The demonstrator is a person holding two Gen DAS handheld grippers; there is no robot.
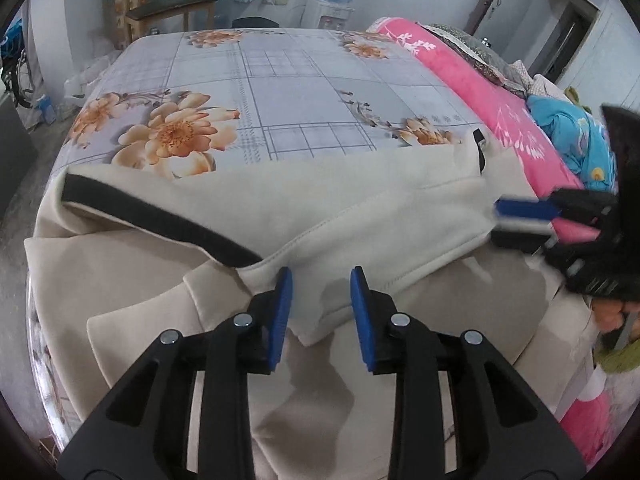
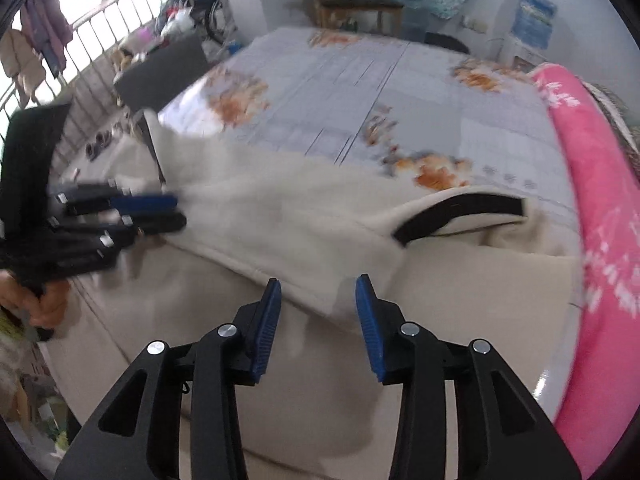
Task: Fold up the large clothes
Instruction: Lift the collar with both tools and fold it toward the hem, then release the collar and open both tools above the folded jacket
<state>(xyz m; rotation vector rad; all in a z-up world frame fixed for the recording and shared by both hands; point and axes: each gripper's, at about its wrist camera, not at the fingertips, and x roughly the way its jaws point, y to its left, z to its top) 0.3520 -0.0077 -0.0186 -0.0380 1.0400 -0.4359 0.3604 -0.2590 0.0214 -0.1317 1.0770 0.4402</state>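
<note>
A large cream garment with black trim lies spread over the near part of a bed, one part folded across the body. My left gripper hovers open over the folded flap's near edge; its blue pads stand apart and do not press the cloth. In the right wrist view the garment and a black-trimmed part show again. My right gripper is open just above the flap's lower corner. Each gripper appears in the other's view: the right gripper at the flap's right end, the left gripper blurred at its left end.
The bed has a grey floral sheet. A pink blanket runs along its right side, with a blue cloth beyond. A wooden chair and a water dispenser stand past the far end. A person's hand holds the left gripper.
</note>
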